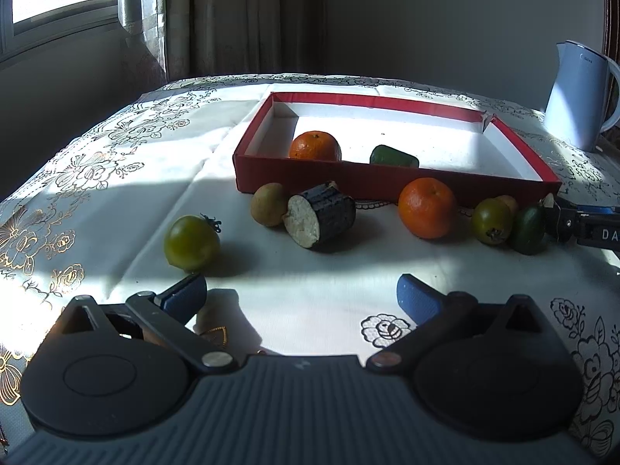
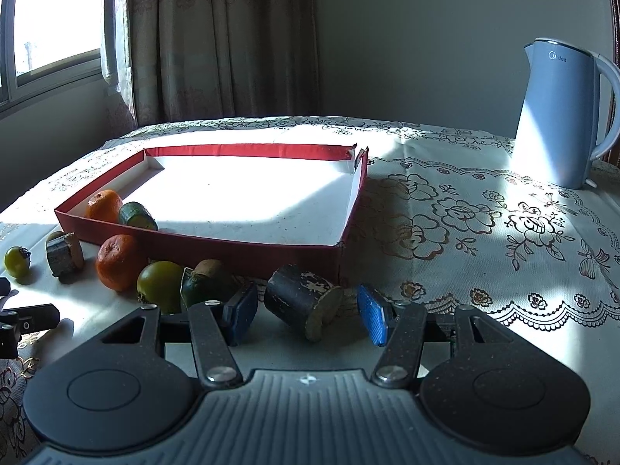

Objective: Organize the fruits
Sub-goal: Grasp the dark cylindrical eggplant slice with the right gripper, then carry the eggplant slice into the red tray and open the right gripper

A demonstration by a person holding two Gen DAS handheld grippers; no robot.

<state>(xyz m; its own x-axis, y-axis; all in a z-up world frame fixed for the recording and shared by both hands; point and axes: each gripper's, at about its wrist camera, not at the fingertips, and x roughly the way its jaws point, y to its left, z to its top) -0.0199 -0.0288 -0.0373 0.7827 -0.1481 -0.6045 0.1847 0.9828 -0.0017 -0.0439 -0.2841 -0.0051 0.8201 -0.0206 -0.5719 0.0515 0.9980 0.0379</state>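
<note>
The right gripper (image 2: pixel 306 312) stands wide open and empty around a dark log-like piece (image 2: pixel 302 300) just near the red box (image 2: pixel 232 250), its long axis slanting across the jaws; the left gripper (image 1: pixel 302 298), also open and empty, hangs farther back.

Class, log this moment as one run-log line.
left hand-held gripper: open, empty | right hand-held gripper: open around dark cylinder | red box: orange, green piece

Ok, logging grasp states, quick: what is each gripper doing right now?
Left gripper: open, holding nothing.
Right gripper: open, a dark cylinder lies between its fingers, not gripped.
</note>
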